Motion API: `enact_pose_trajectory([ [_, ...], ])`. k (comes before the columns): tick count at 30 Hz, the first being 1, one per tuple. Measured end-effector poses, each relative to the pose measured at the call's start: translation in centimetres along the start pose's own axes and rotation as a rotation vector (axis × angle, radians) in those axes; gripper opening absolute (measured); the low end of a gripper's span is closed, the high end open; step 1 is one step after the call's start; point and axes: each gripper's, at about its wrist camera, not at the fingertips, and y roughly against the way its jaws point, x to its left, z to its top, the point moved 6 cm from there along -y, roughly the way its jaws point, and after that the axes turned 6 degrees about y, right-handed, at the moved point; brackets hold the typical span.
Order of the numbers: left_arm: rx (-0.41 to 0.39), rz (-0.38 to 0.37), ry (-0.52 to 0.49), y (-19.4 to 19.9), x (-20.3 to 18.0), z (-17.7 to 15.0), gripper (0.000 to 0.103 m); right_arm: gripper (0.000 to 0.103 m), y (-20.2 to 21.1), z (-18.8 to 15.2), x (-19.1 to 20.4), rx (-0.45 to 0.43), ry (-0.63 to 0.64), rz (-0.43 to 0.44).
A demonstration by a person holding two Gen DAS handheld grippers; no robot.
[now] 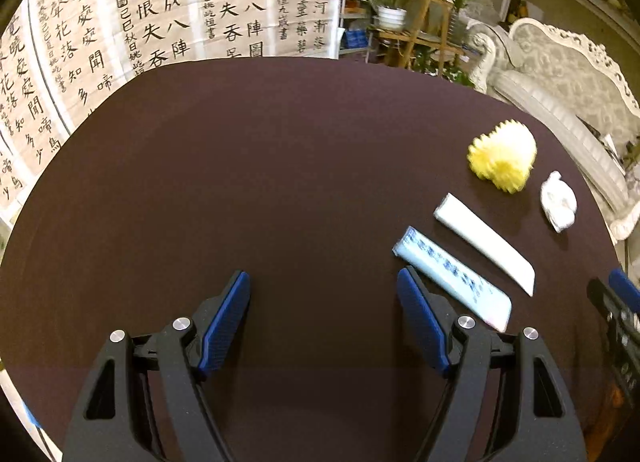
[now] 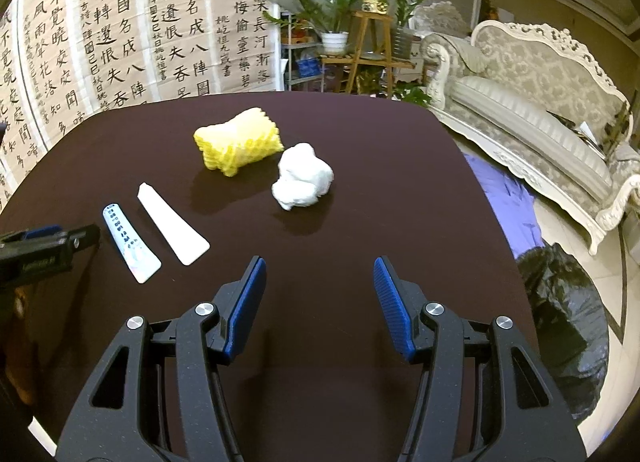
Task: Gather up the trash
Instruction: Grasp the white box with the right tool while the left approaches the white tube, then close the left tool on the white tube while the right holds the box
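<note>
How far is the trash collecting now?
Nothing looks collected yet. Both hand-held grippers, left and right, are open and empty. Left on the table: yellow foam net, white crumpled paper, printed wrapper, plain white strip.

The right gripper (image 2: 320, 282) hovers over the dark table (image 2: 400, 202), jaws spread and empty. Ahead lie yellow foam (image 2: 238, 146), a white wad (image 2: 302, 176), a white strip (image 2: 172, 228) and a printed packet (image 2: 128, 242); the left gripper (image 2: 48, 246) is beside the packet.
</note>
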Motion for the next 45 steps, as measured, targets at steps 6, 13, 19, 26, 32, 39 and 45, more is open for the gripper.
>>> enact_pose_trajectory([
  [6, -0.017, 0.026, -0.046, -1.5, -1.0, 1.8, 0.074, 0.054, -0.7, 0.9, 1.5, 0.007, 0.038, 0.021],
  [13, -0.016, 0.006, -0.074, -2.9, -1.6, 3.5, 0.074, 0.055, -1.3, 1.8, 3.2, 0.010, 0.074, 0.060],
  [19, -0.013, -0.005, -0.021, -2.2, 0.5, 3.4, 0.074, 0.055, -1.4, 2.5, 5.1, 0.009, 0.101, 0.112],
  [26, -0.043, 0.053, 0.035, -0.4, 4.3, 2.4, 0.074, 0.054, -2.8, 3.3, 8.1, 0.035, 0.158, 0.162],
  [32, -0.035, 0.068, 0.079, 0.2, 6.4, 1.4, 0.074, 0.054, -4.2, 3.3, 9.5, 0.086, 0.195, 0.162],
  [39, -0.039, 0.051, 0.068, 0.5, 5.9, 1.2, 0.074, 0.021, -3.0, 2.1, 9.8, 0.079, 0.219, 0.180],
  [45, -0.036, 0.019, 0.049, 1.0, 4.4, 0.4, 0.074, 0.019, -1.2, 0.2, 8.1, 0.083, 0.173, 0.161],
])
